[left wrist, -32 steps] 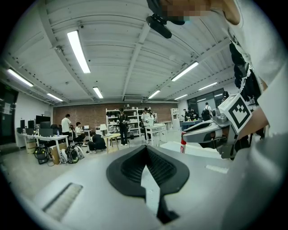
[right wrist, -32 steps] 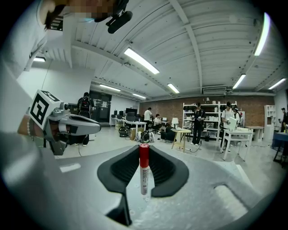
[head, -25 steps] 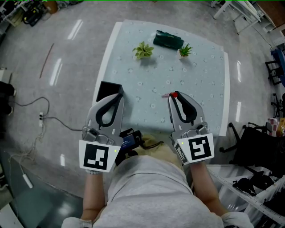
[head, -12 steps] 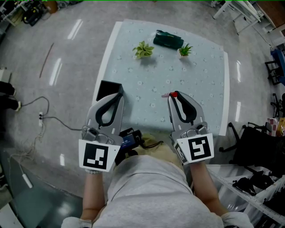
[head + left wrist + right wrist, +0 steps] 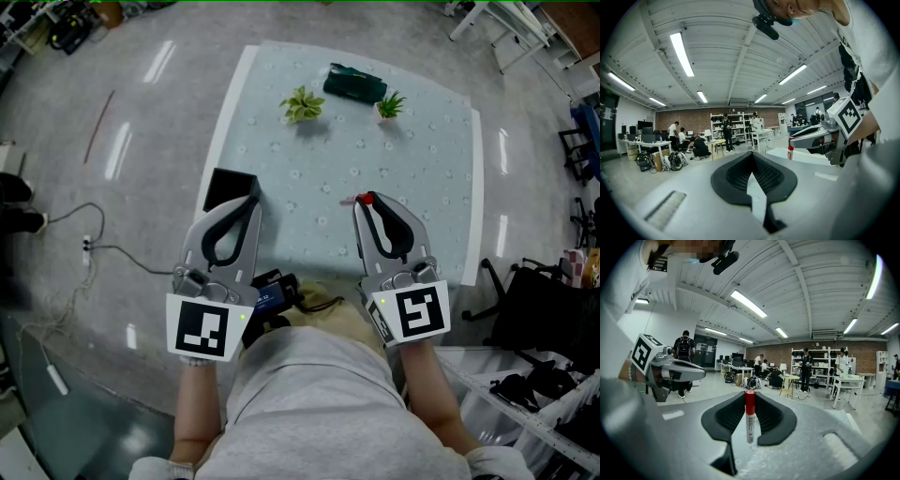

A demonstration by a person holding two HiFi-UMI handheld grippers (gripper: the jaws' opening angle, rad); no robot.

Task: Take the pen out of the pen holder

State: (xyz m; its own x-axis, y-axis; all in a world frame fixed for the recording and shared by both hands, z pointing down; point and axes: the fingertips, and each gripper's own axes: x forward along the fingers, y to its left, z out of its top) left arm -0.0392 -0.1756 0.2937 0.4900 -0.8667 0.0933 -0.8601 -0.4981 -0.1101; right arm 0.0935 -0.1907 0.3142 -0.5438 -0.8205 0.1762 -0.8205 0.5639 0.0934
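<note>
A marker pen (image 5: 367, 199) with a red cap and white body sits between the jaws of my right gripper (image 5: 373, 204), which is shut on it above the table's near part. In the right gripper view the pen (image 5: 749, 416) stands upright between the black pads, cap uppermost. The dark green pen holder (image 5: 354, 85) lies at the table's far side between two small plants. My left gripper (image 5: 251, 200) hovers at the table's near left, shut with nothing in it; its pads (image 5: 736, 173) meet at the tip.
A pale blue cloth covers the table (image 5: 412, 178). Two potted plants (image 5: 301, 104) (image 5: 389, 106) flank the holder. A black box (image 5: 228, 189) lies under the left gripper. A cable (image 5: 103, 246) runs over the floor at left; a chair (image 5: 534, 309) stands at right.
</note>
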